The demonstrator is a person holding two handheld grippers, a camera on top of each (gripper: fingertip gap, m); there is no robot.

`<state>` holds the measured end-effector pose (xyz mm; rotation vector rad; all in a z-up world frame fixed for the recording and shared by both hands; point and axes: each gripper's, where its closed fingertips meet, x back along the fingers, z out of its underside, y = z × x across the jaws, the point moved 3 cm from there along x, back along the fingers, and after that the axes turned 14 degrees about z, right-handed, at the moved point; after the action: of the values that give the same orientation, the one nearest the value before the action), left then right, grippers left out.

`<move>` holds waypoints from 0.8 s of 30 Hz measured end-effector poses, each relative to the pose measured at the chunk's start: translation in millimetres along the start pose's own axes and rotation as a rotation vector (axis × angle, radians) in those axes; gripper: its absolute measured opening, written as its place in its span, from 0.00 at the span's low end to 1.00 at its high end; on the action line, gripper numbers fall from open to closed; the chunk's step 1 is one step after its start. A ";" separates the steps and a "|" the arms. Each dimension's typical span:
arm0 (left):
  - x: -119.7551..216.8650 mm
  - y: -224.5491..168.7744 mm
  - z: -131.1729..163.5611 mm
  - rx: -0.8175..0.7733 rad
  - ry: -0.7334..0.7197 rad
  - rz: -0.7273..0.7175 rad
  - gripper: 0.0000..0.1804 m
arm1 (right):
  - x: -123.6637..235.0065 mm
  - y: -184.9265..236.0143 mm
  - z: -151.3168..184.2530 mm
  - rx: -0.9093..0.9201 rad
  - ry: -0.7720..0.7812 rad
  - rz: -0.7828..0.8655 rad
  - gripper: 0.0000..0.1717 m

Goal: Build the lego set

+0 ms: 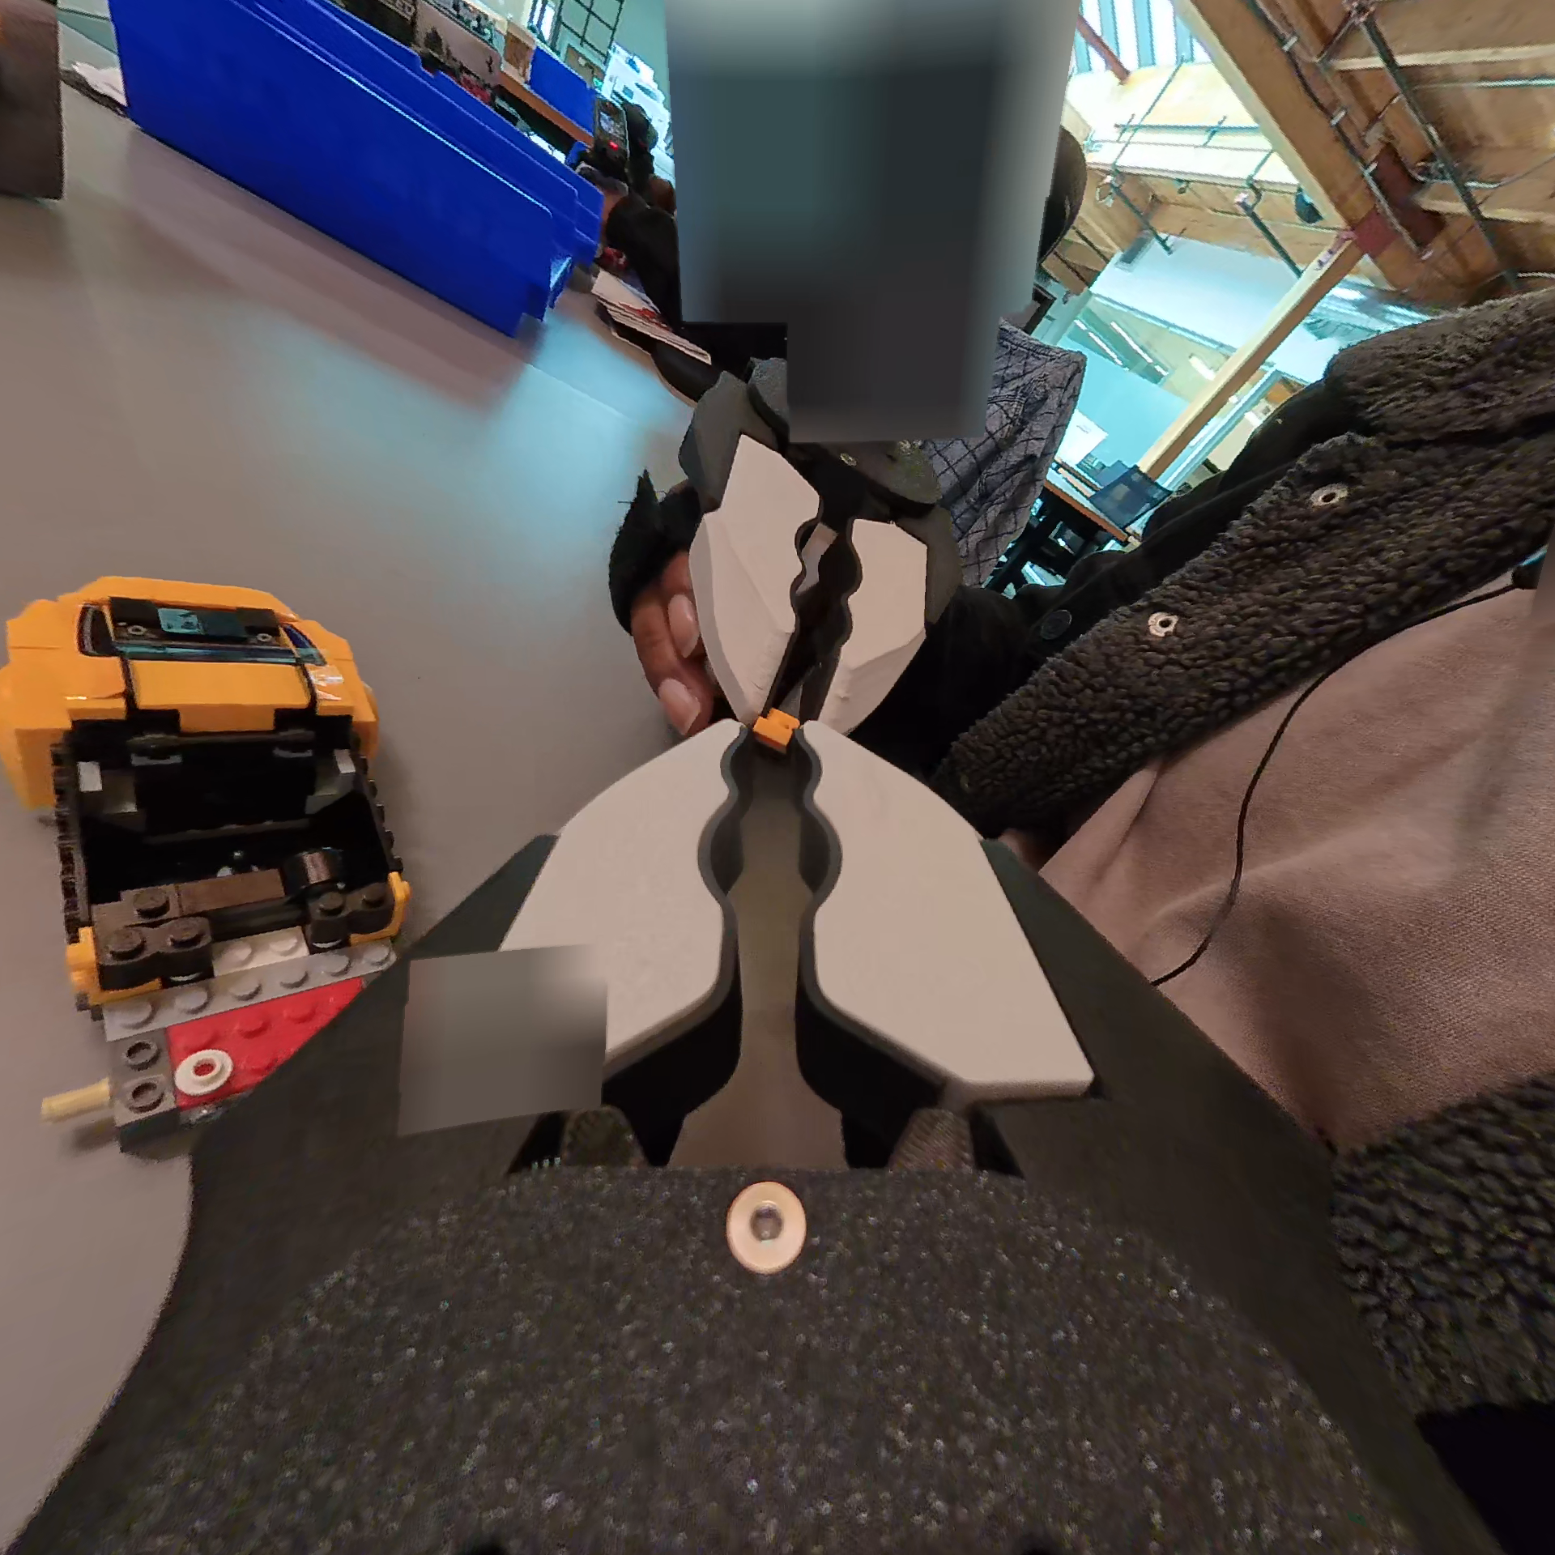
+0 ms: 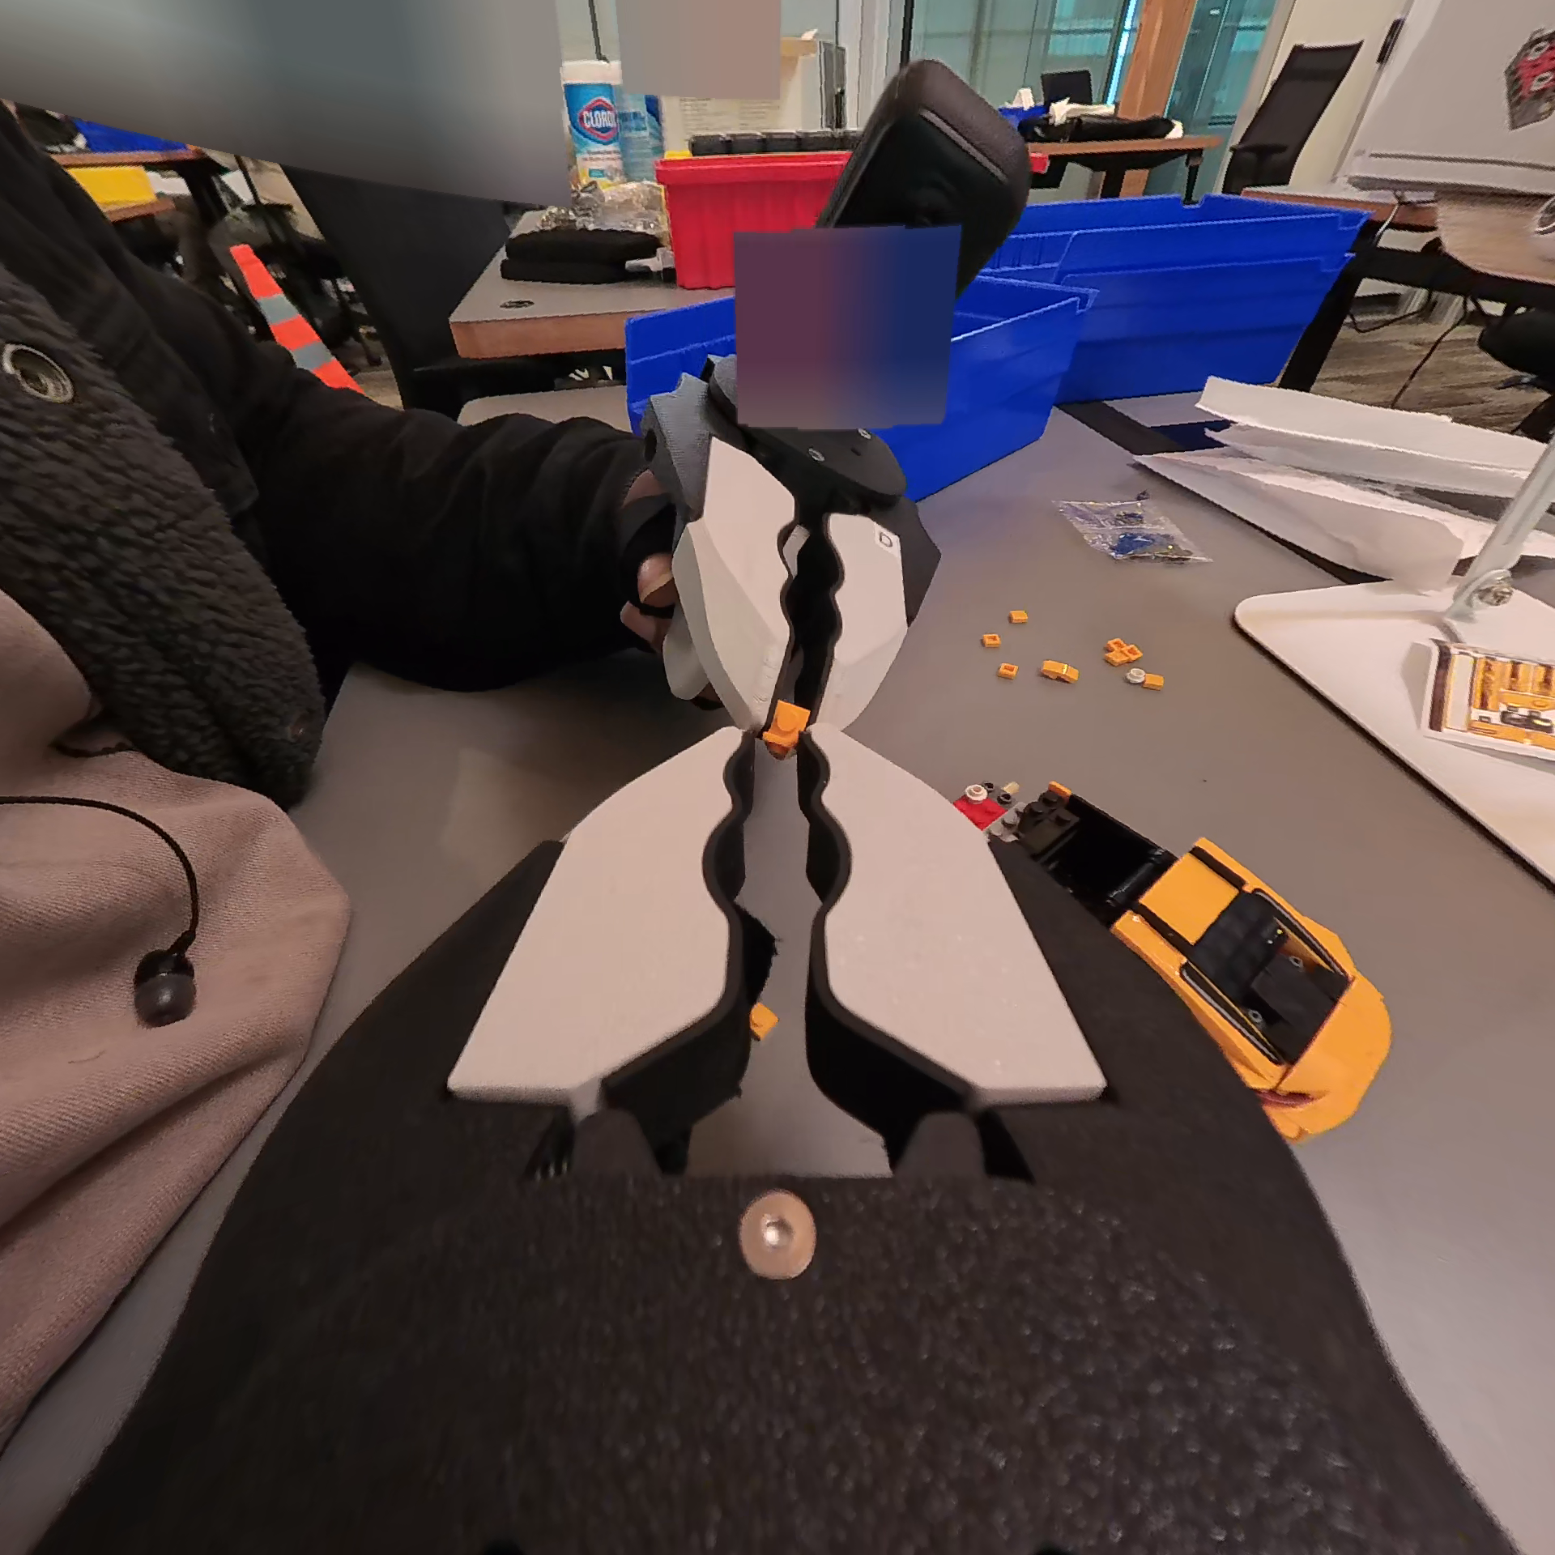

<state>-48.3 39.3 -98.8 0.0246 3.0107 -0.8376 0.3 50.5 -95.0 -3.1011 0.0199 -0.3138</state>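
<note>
Left claw (image 1: 772, 734): held above the table (image 1: 379, 505), tip to tip with the right claw (image 1: 782, 715), which points back at it. A hand (image 1: 673, 639) in a dark sleeve shows just behind the right claw's white fingers.

Right claw (image 2: 778, 740): held the same way, facing the left claw (image 2: 787, 711). A hand (image 2: 652, 589) grips the left claw from behind; the black sleeve (image 2: 421, 538) lies across the near edge of the table (image 2: 1094, 757).

Surface and room: grey table in a workshop with timber beams overhead. Blue bins (image 1: 337, 143) stand far ahead and to the left of the left claw. A part-built yellow toy car (image 1: 202, 799), roof on and black inside open, lies on the table to the left of the left claw and below and right of the right claw (image 2: 1212, 951). Loose orange bricks (image 2: 1060, 656) lie scattered beyond the right claw, to its right; a small bag of pieces (image 2: 1132, 530) lies farther off. A white board (image 2: 1388, 673) carrying a printed sheet sits at far right. A red bin (image 2: 740, 219) stands on a farther table.

Claws, state: both nearly closed, each pinching the one small orange brick piece (image 1: 772, 728) (image 2: 784, 728) from opposite ends. The piece sits in the air between the four fingertips, over the table.
</note>
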 end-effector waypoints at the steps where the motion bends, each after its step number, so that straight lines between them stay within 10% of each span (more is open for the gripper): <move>1: -0.1 0.1 0.3 0.003 0.000 0.002 0.04 | 0.0 0.0 0.2 0.001 0.001 0.000 0.05; 24: 6.4 2.1 -6.1 0.161 -0.120 0.088 0.04 | -1.8 -4.3 2.7 -0.012 0.013 0.026 0.06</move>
<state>-54.7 44.4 -94.8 0.1032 2.8021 -1.0300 -0.9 54.8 -97.9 -3.1082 0.0627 -0.3344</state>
